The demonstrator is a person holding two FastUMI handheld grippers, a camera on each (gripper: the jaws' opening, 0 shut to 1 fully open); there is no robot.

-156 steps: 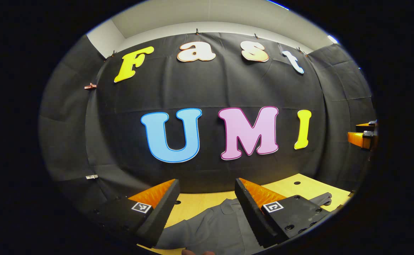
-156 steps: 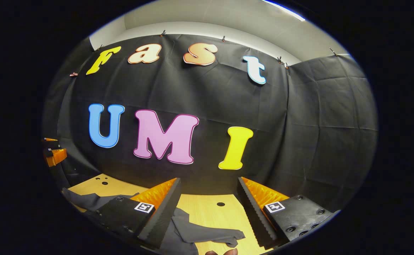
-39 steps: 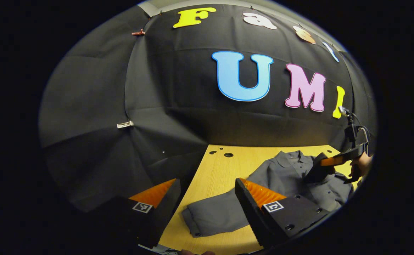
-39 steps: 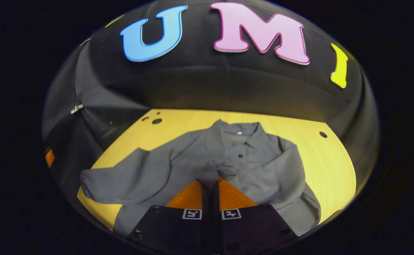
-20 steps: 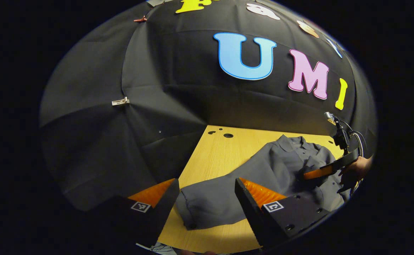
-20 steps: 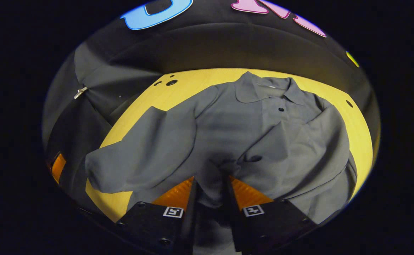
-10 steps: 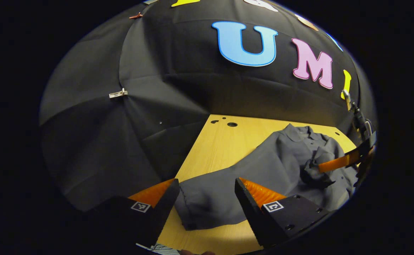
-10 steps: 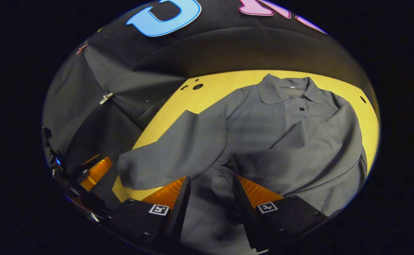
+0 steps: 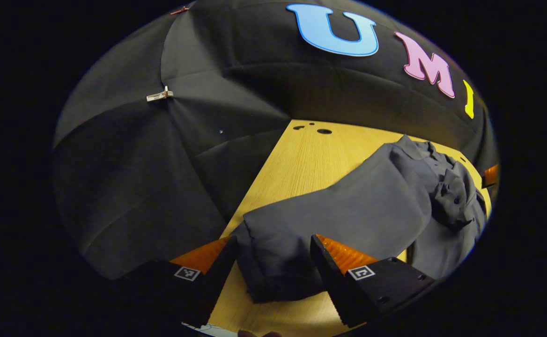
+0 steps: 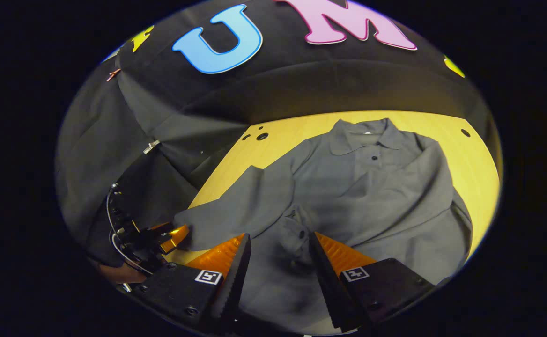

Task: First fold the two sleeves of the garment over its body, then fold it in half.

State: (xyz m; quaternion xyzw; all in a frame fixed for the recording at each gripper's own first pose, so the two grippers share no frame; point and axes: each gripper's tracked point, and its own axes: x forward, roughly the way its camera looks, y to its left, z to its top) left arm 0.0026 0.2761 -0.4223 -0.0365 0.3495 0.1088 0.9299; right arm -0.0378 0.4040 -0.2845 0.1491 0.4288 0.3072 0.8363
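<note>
- The left gripper [image 9: 271, 264] is seen with its fingers spread wide; the cuff end of the left sleeve [image 9: 278, 271] lies between them on the counter, but no pressing on the cloth can be made out, so the sleeve is judged not yet grasped.
- The right gripper [image 10: 278, 262] is held with its fingers parted above the lower front of the garment [image 10: 372, 187]; the cuff of the right sleeve [image 10: 297, 234] lies just ahead of the gap, released and resting on the body.
- In the right gripper view the right sleeve is laid across the body from about 2 o'clock down to 7 o'clock, so the first sleeve fold is judged done.
- The left sleeve is stretched out toward 8 o'clock in that view, off the body, with the left gripper at its end; its fold, and the fold in half, are judged left to do.
- The garment is spread on a pale wooden counter [image 10: 479, 154], collar toward 12 o'clock, with small holes [image 10: 262, 136] near the far corner.
- The counter is enclosed by black cloth walls [image 9: 128, 164], pinned with a clip [image 9: 159, 96].
</note>
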